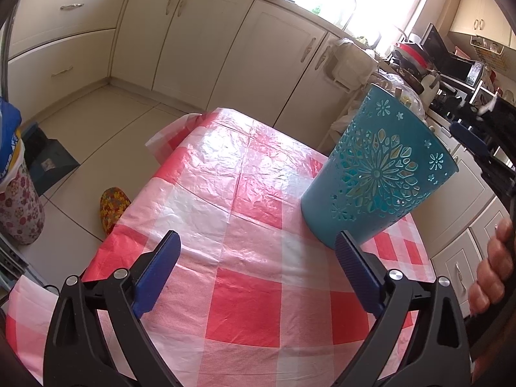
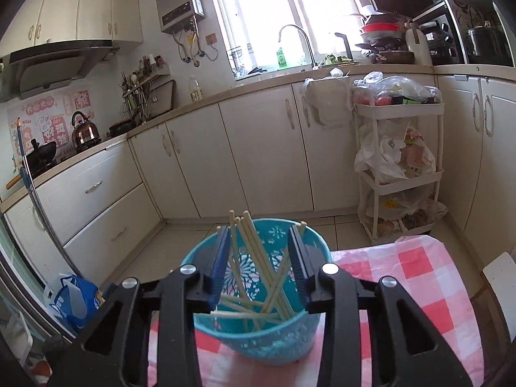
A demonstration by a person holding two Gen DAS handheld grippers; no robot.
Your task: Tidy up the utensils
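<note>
A teal cut-out basket [image 1: 380, 174] stands on the red-and-white checked tablecloth [image 1: 245, 225], at its far right in the left wrist view. In the right wrist view the basket [image 2: 258, 338] sits just below my right gripper [image 2: 259, 230] and holds several pale chopsticks [image 2: 254, 251] leaning at crossed angles. The right jaws stand apart over the basket's mouth; the chopsticks pass between them and the pads do not press on them. My left gripper [image 1: 258, 238] is open above the cloth with nothing between its blue fingers [image 1: 161, 264]. A blue finger [image 1: 471, 140] of the right gripper shows above the basket.
A person's hand [image 1: 493, 264] is at the right edge. Cream kitchen cabinets [image 2: 251, 148] run behind the table. A white trolley [image 2: 400, 174] with bags stands on the right, a blue bag [image 2: 74, 300] on the floor at left. A floral bin [image 1: 19, 206] and a slipper [image 1: 113, 206] lie left of the table.
</note>
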